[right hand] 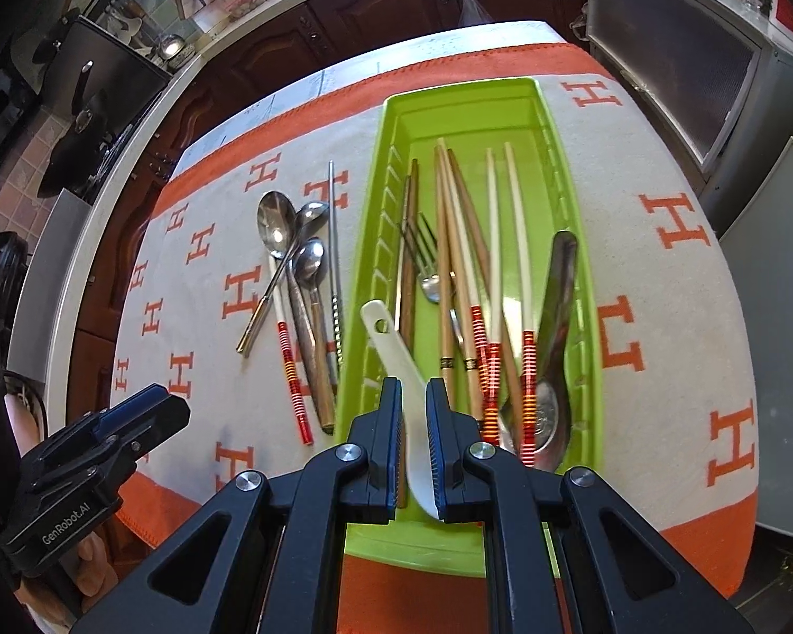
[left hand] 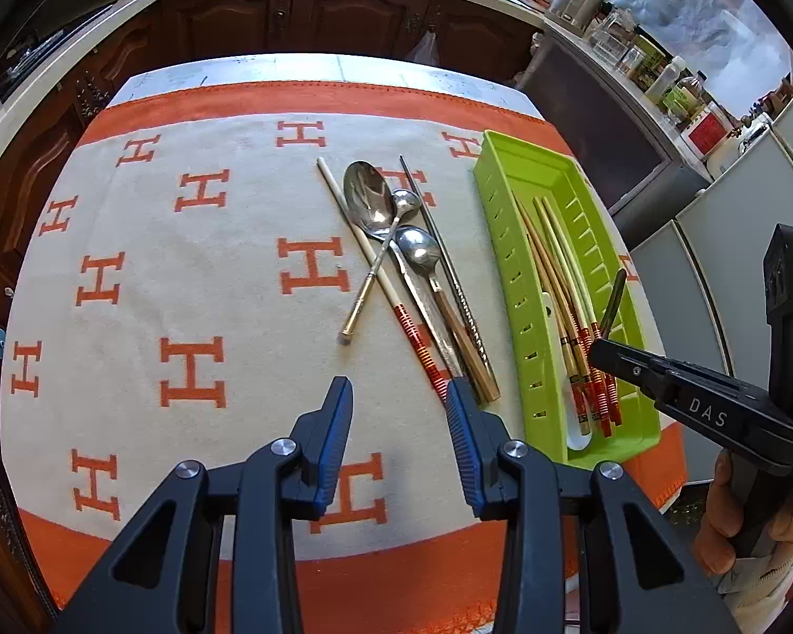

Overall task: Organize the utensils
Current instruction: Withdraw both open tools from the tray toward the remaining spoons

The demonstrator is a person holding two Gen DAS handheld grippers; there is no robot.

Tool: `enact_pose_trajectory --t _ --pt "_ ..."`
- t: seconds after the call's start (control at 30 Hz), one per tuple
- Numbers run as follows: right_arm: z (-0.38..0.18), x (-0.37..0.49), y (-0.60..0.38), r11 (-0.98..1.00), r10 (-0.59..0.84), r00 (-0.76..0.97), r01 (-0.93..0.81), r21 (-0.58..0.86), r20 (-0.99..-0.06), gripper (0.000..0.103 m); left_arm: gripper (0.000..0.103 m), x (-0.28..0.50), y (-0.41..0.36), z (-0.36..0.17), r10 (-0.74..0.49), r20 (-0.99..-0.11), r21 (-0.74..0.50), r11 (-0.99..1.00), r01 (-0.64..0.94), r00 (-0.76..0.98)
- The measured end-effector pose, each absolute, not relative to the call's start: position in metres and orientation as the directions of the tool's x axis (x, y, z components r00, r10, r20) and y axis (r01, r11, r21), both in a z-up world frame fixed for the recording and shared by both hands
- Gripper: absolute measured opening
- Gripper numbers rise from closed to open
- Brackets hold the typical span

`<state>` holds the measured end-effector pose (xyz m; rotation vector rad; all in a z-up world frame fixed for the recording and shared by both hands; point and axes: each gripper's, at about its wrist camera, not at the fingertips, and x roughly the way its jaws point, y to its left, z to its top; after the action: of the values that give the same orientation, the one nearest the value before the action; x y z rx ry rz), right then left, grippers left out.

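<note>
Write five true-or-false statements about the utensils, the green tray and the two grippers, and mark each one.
1. The right gripper is shut on a white spoon over the green tray. True.
2. The left gripper holds a chopstick. False: its jaws stand open with nothing between them.
3. Three metal spoons lie on the cloth outside the tray. True.
4. The tray is empty. False: it holds chopsticks, a fork and a dark spoon.
5. The tray stands left of the loose utensils in the left wrist view. False: it stands to their right.
</note>
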<state>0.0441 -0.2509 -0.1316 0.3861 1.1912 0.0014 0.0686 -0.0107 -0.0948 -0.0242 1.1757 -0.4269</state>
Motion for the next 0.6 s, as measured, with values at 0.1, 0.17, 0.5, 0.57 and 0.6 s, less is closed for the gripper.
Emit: enact_pose_trajectory --t 0.1,0.17,0.5,0.57,0.6 --pt "-0.129 0.046 -0.238 0.941 0.201 0.371 0.184 0.284 -0.907 0.01 0.035 0.067 -0.003 -0.096 -0.337 -0.886 -0.24 0.921 0.306 0.318" --pt "-0.128 0.048 -0.229 0.945 0.2 0.364 0.173 0.277 -0.91 0.01 0.035 0.068 0.003 -0.098 -0.338 -0.886 -0.245 0.923 0.298 0.319" --pt "-0.126 0.069 -0.191 0.959 0.202 0.337 0.121 0.255 -0.92 0.01 0.035 0.074 0.04 -0.109 -0.328 -0.885 -0.261 0.937 0.231 0.331" --pt "-0.125 0.075 -0.185 0.96 0.209 0.331 0.11 0.257 -0.92 0.01 0.035 0.077 0.047 -0.112 -0.32 -0.887 -0.259 0.941 0.216 0.333" --pt "-0.125 0.078 -0.182 0.961 0.209 0.329 0.104 0.255 -0.921 0.01 0.035 0.078 0.05 -0.113 -0.318 -0.888 -0.259 0.943 0.21 0.334"
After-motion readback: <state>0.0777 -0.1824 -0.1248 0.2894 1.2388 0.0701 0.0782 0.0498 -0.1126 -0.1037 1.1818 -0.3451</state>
